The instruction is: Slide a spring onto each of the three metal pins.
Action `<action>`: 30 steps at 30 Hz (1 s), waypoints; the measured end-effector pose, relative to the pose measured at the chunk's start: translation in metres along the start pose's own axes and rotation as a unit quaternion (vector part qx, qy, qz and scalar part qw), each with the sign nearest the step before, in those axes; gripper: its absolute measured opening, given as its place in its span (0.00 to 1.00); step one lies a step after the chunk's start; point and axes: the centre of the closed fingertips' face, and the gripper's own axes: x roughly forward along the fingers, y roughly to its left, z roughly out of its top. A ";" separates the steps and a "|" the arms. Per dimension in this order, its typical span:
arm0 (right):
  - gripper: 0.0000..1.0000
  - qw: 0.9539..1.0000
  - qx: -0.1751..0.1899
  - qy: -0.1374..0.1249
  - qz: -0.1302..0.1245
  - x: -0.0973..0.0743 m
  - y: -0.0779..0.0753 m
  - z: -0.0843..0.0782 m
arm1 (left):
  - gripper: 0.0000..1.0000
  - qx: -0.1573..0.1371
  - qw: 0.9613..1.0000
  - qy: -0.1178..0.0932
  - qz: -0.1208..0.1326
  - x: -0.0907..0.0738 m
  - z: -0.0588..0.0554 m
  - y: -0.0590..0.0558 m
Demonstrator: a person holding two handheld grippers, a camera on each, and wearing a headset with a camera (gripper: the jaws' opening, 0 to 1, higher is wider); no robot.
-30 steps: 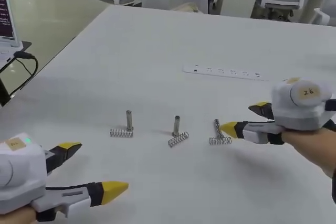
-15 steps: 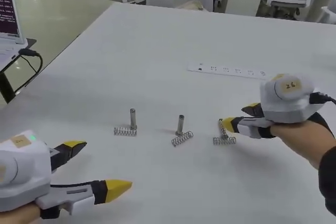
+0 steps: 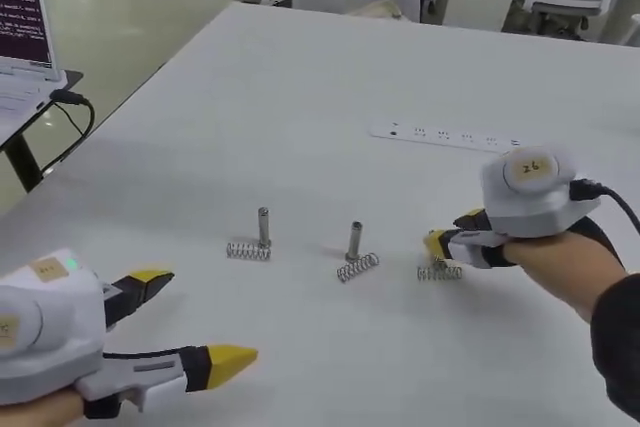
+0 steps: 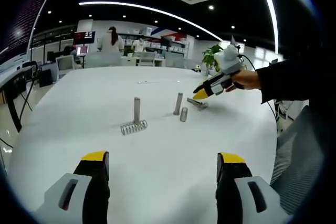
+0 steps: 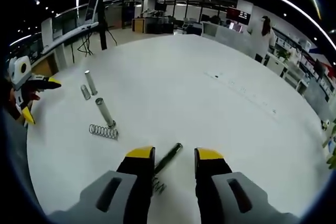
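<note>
Three small metal pins stand in a row on the white table, each with a loose spring lying beside it: left pin point(image 3: 263, 226) with its spring point(image 3: 248, 250), middle pin point(image 3: 354, 240) with its spring point(image 3: 358, 267), and the right spring point(image 3: 440, 272). My right gripper point(image 3: 452, 231) is low over the right pin point(image 5: 169, 157), which leans between the narrowly open jaws without touching them; that spring point(image 5: 156, 184) lies just under them. At the near left my left gripper point(image 3: 192, 317) is wide open and holds nothing, well short of the left pin point(image 4: 137, 109).
A white power strip point(image 3: 455, 137) lies on the table behind the pins. A laptop point(image 3: 20, 27) and a black cable point(image 3: 70, 112) sit on a stand off the table's left edge. Office chairs stand beyond the far edge.
My right gripper has come down and left onto the right pin, and its jaws have narrowed around it. The left gripper has hardly moved. The head camera has shifted slightly.
</note>
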 end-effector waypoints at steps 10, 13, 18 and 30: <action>0.21 1.000 0.019 0.016 0.004 0.010 0.001 -0.006 | 0.80 -0.003 1.000 0.003 -0.002 0.002 -0.003 0.002; 0.19 1.000 0.020 0.021 0.004 0.011 0.002 -0.006 | 0.80 -0.004 1.000 0.003 -0.003 0.002 -0.004 0.003; 0.18 0.999 0.025 0.028 0.004 0.014 0.004 -0.004 | 0.80 -0.004 1.000 0.003 -0.002 0.002 -0.003 0.003; 0.14 0.998 0.036 0.054 -0.004 0.020 0.005 -0.007 | 0.79 -0.006 1.000 0.002 0.000 0.001 -0.003 0.002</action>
